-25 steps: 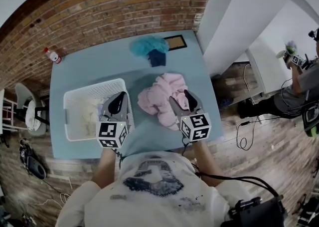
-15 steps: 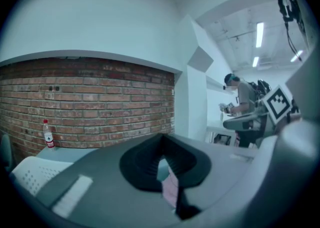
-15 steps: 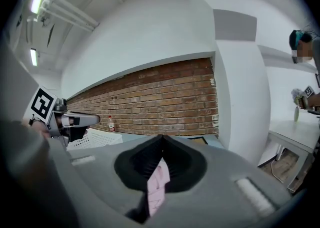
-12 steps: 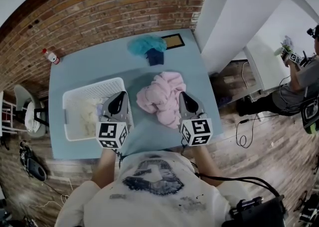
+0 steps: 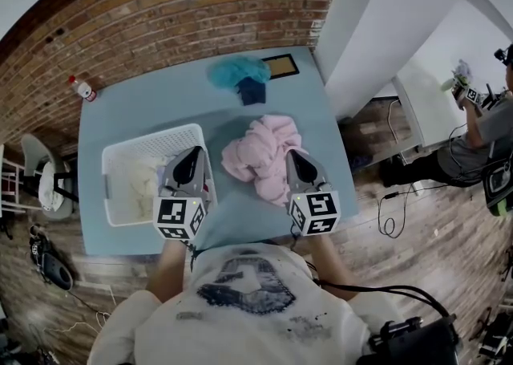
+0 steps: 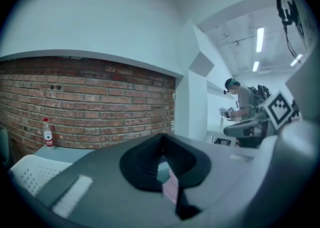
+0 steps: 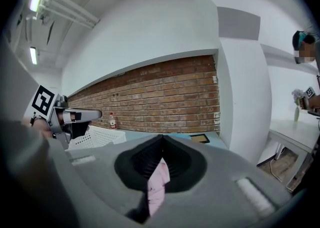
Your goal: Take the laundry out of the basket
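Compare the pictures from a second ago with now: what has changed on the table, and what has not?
The right gripper closed its jaws at the edge of the pink garment; pink cloth shows through the gap between them. The left gripper, the white basket and the blue clothes stayed as they were.

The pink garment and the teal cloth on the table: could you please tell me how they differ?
The pink garment is the bigger heap, the teal cloth smaller. The pink garment lies central, the teal cloth by the far edge. Both are crumpled on the table, outside the basket.
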Available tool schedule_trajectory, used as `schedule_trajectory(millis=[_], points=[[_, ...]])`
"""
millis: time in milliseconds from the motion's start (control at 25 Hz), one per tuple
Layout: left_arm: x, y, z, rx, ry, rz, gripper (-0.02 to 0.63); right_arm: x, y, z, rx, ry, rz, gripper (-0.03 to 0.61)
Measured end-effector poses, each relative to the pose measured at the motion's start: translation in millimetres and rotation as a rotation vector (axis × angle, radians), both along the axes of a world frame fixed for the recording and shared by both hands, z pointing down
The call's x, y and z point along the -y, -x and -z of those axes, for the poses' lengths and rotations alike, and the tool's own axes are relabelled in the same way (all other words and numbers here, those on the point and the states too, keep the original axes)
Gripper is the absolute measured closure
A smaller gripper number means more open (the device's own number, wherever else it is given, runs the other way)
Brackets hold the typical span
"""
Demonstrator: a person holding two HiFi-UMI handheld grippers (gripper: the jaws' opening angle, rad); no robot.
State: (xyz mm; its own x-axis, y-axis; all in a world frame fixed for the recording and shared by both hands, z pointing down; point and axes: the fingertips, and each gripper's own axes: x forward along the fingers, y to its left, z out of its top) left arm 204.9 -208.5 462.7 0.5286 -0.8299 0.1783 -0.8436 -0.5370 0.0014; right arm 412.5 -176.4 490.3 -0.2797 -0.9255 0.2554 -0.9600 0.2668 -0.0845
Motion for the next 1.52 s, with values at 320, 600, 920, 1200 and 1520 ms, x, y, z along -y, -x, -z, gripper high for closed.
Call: schedule_trajectory(millis=[320, 600, 920, 1200, 1520], points=[[3, 34, 3, 0.002, 0.010, 0.041, 0.623, 8, 28, 5, 0.005, 0.010, 0.027, 0.579], [5, 93, 5, 0.007, 0.011, 0.106, 0.623, 21, 82, 8, 0.010, 0.003, 0.085, 0.580], [4, 172, 5, 0.005, 0.027, 0.157, 0.623, 32, 164, 18, -0.001, 0.003, 0.147, 0.580], [3, 244, -2, 0.005, 0.041, 0.178, 0.623, 35, 239, 17, -0.014, 0.022, 0.175, 0.580], [8, 310, -8, 0.014, 0.039, 0.173, 0.623, 34, 304, 11, -0.036, 0.056, 0.177, 0.580]])
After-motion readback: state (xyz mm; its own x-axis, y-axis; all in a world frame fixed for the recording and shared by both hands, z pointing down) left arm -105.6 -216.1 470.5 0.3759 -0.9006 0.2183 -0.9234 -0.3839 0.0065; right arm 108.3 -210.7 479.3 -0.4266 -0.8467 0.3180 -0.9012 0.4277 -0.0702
